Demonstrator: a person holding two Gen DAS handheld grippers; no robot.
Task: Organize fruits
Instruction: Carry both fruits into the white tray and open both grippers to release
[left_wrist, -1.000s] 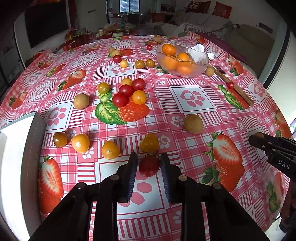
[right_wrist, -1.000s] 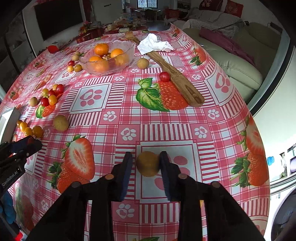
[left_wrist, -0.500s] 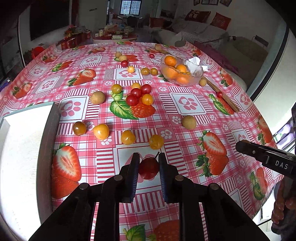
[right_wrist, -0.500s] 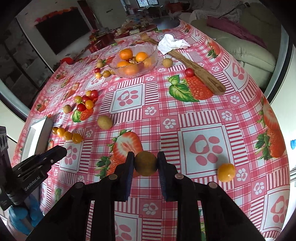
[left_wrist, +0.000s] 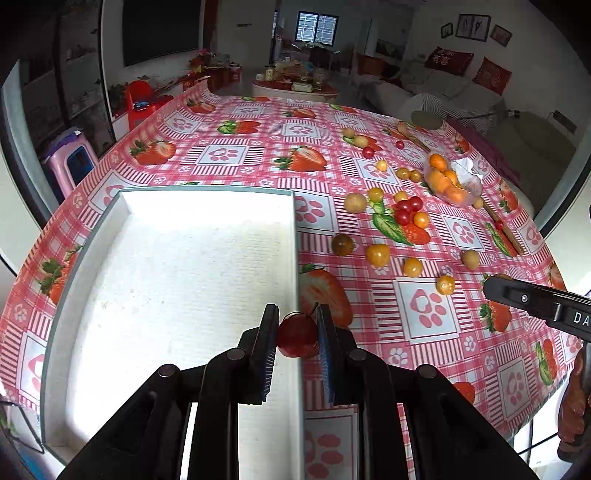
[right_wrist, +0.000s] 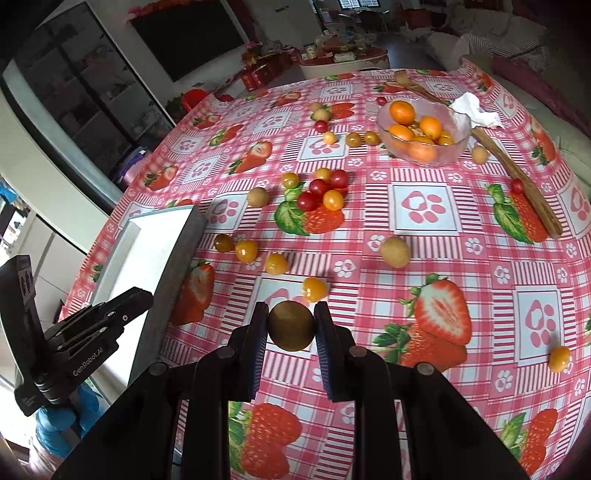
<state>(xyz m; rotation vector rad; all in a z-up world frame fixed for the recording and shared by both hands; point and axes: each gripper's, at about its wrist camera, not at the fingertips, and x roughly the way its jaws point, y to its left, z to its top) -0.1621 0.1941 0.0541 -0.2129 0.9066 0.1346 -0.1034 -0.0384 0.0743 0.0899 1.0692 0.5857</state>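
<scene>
Left tongs (left_wrist: 296, 334): black arms, blue ribbed pads, closed narrow on a glossy red tomato (left_wrist: 297, 339) with a thin stem. Tomato hangs over the right wall of the tray (left_wrist: 295, 236). Tray is rectangular, white, grainy floor, grey outer sides, sits at the left of the bench (left_wrist: 229, 155).

Right tongs (right_wrist: 290, 328): same build, closed on a round, matte brown fruit (right_wrist: 291, 330), held above the bench near the tray's right side. Pads press both flanks of the fruit.

Bench cover is shiny pink plaid oilcloth with strawberry and paw prints. Loose on it: a line of smooth yellow-orange tomatoes (right_wrist: 276, 263) just beyond the right tongs; a tight cluster of red and orange tomatoes (right_wrist: 325, 190) farther out; a dull tan round fruit (right_wrist: 395, 252) to the right. Far right, a clear glass bowl (right_wrist: 456, 146) of oranges (right_wrist: 402, 112), crumpled white tissue (right_wrist: 474, 110) touching its rim, long wooden stick (right_wrist: 517, 173) beside it.
</scene>
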